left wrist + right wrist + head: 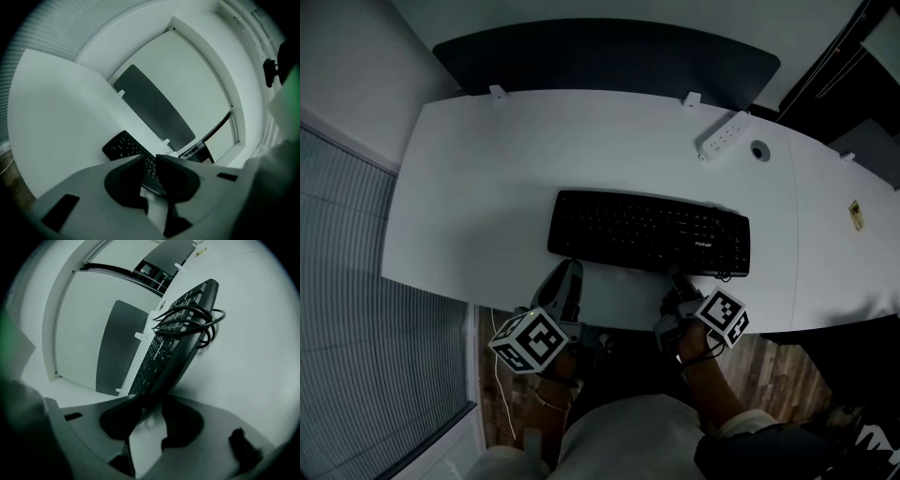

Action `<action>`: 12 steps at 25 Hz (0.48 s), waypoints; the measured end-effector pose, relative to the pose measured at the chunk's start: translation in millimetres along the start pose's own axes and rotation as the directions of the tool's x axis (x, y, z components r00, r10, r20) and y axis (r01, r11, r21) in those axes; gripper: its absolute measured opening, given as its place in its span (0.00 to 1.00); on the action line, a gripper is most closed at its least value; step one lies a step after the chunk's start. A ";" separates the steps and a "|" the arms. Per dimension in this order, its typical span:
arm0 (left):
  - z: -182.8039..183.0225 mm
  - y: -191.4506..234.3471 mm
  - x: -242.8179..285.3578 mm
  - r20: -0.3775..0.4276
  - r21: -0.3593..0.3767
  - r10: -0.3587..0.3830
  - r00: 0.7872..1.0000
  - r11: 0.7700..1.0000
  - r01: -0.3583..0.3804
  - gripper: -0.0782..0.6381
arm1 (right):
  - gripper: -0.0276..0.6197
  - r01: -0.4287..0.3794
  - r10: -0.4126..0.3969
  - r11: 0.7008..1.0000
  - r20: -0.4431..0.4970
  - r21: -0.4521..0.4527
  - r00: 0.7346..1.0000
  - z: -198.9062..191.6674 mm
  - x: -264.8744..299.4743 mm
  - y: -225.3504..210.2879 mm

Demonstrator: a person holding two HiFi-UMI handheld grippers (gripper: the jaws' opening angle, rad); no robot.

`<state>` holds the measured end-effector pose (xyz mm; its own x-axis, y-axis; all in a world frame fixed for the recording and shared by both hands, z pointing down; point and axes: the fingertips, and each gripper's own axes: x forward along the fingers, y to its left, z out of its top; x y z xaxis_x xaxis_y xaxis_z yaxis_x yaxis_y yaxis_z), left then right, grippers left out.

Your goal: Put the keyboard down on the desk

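The black keyboard (647, 232) lies across the middle of the white desk (487, 187), keys up. My right gripper (675, 279) is at its front edge near the right end. In the right gripper view the keyboard (183, 341) runs away from the jaws, and my right gripper (152, 404) is shut on its near edge. A coiled black cable (199, 322) hangs off its far end. My left gripper (565, 277) sits just short of the front left corner. There the keyboard (123, 146) shows beyond my left gripper (150, 159), whose jaws stand slightly apart with nothing between them.
A white power strip (724, 135) and a round cable hole (759, 150) lie at the desk's back right. A dark panel (609, 52) stands along the far edge. A second desk top with a yellow sticker (855, 214) adjoins on the right. Wooden floor shows below the near edge.
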<state>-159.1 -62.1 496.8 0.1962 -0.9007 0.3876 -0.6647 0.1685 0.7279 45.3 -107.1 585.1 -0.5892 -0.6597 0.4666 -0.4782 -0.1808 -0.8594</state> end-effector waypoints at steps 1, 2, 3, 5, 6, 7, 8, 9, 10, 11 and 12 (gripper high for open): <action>0.3 0.8 -1.4 0.001 0.010 0.002 1.000 1.000 -0.002 0.22 | 0.23 0.006 -0.006 1.000 0.003 0.003 1.000 -0.9 0.0 -1.2; 0.5 2.2 -2.5 0.002 0.016 0.005 1.000 1.000 -0.005 0.22 | 0.23 0.013 -0.013 1.000 0.007 0.008 1.000 -1.8 -0.1 -2.3; 0.3 3.6 -3.3 0.002 0.020 0.006 1.000 1.000 -0.006 0.22 | 0.23 0.022 -0.022 1.000 0.010 0.014 1.000 -2.5 -0.1 -3.5; -0.7 4.8 -3.6 -0.004 0.025 0.002 1.000 1.000 -0.002 0.21 | 0.23 0.041 -0.041 0.999 0.011 0.023 0.999 -3.4 0.1 -6.5; -1.6 5.0 -3.6 -0.008 0.026 -0.003 1.000 1.000 0.003 0.21 | 0.23 0.052 -0.052 0.998 0.009 0.027 0.999 -4.1 0.4 -8.4; -2.5 5.1 -3.6 -0.013 0.026 -0.006 1.000 1.000 0.006 0.21 | 0.23 0.062 -0.063 0.998 0.006 0.030 0.998 -4.9 0.7 -10.1; -3.6 5.1 -3.5 -0.017 0.026 -0.009 1.000 1.000 0.009 0.21 | 0.23 0.070 -0.070 0.997 0.006 0.034 0.997 -5.5 0.8 -11.5; -4.7 4.8 -3.2 -0.020 0.025 -0.013 1.000 1.000 0.013 0.21 | 0.23 0.075 -0.075 0.997 0.008 0.037 0.997 -5.6 0.7 -12.3; -5.9 4.2 -2.8 -0.024 0.024 -0.018 1.000 1.000 0.018 0.21 | 0.23 0.078 -0.078 0.996 0.010 0.040 0.997 -5.3 0.7 -12.8; -7.1 3.3 -2.3 -0.028 0.024 -0.023 0.999 0.999 0.023 0.21 | 0.23 0.080 -0.080 0.996 0.011 0.042 0.997 -5.0 0.8 -13.0; -8.3 2.2 -1.8 -0.033 0.026 -0.027 0.999 0.999 0.028 0.21 | 0.23 0.083 -0.083 0.996 0.008 0.044 0.997 -4.8 0.9 -13.3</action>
<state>-154.9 -56.8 502.4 0.2381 -0.8912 0.3862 -0.6772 0.1327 0.7237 48.0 -101.8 597.9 -0.5419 -0.6484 0.5347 -0.4959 -0.2669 -0.8263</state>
